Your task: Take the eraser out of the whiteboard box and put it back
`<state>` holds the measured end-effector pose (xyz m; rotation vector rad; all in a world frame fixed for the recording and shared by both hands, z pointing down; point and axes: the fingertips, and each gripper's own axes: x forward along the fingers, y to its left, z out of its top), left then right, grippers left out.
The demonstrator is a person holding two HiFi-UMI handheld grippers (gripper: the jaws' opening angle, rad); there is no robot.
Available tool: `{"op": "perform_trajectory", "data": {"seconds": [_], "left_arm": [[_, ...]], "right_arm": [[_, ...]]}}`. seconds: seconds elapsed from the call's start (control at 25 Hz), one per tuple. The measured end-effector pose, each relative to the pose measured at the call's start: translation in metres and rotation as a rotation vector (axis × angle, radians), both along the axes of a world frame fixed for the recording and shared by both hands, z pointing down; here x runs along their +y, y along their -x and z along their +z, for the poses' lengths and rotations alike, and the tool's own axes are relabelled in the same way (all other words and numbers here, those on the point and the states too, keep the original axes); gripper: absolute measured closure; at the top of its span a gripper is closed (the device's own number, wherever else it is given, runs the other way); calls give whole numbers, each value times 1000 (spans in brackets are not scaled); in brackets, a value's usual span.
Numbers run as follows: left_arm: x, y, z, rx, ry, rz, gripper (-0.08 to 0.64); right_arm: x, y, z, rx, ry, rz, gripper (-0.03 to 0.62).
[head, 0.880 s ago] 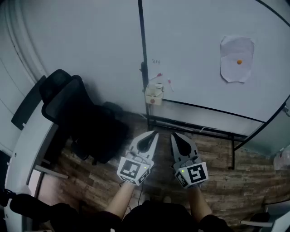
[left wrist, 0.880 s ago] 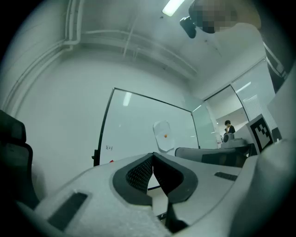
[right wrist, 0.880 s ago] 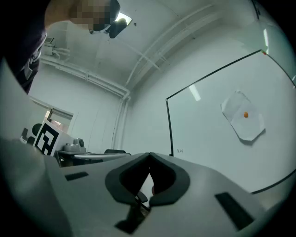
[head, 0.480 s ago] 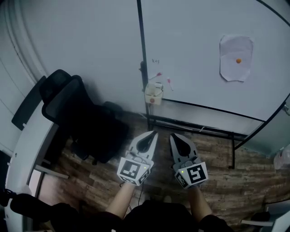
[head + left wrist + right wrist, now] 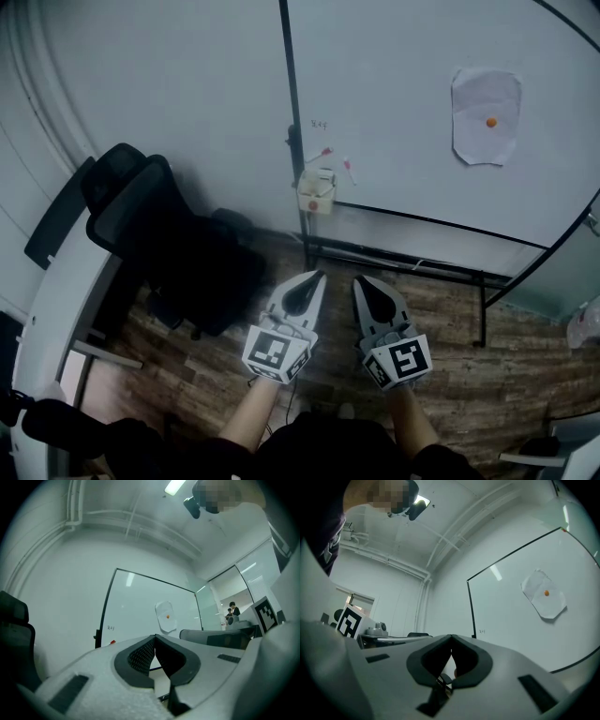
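The whiteboard box (image 5: 317, 192) is a small cream holder with a red dot, fixed to the black frame at the whiteboard's (image 5: 422, 84) lower left corner. I cannot make out the eraser inside it. Both grippers hang side by side well below the box, above the wooden floor, pointing toward the board. My left gripper (image 5: 318, 275) is shut with nothing between its jaws; in the left gripper view (image 5: 154, 637) the tips meet. My right gripper (image 5: 360, 279) is also shut and empty, its tips touching in the right gripper view (image 5: 451, 636).
A black office chair (image 5: 155, 234) stands at the left beside a white desk edge (image 5: 42, 319). The whiteboard's black stand rail (image 5: 403, 267) runs along the floor ahead. A paper sheet with an orange dot (image 5: 486, 117) hangs on the board.
Both grippers have kept still and shut. The head view has drifted slightly, so the board and box sit a little higher and further left.
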<state>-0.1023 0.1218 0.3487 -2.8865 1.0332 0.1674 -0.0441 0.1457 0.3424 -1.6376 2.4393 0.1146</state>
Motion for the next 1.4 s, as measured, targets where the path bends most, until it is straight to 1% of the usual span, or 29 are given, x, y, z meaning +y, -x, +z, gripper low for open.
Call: {"op": "perform_trajectory", "data": {"seconds": [0.36,0.56,0.88,1.12,1.4], "left_arm": [[6,-18,5,-9,13,-10,555],[10,-37,13,-13,31,-24,555],[12,-67,24,-48,52,-41,555],[-6,-77,35,-65,70,-43,555],[-49,-79,42,-70,75,-28,555]], "right_arm": [[8,-20,5,-7,11,-4,589],[15,-43,14,-9,22,-8,590],[18,-78,25,-49,46,-24,589],[4,-87,37,-69,61,-33,591],[-38,-88,45,-79,66,-17,589]]}}
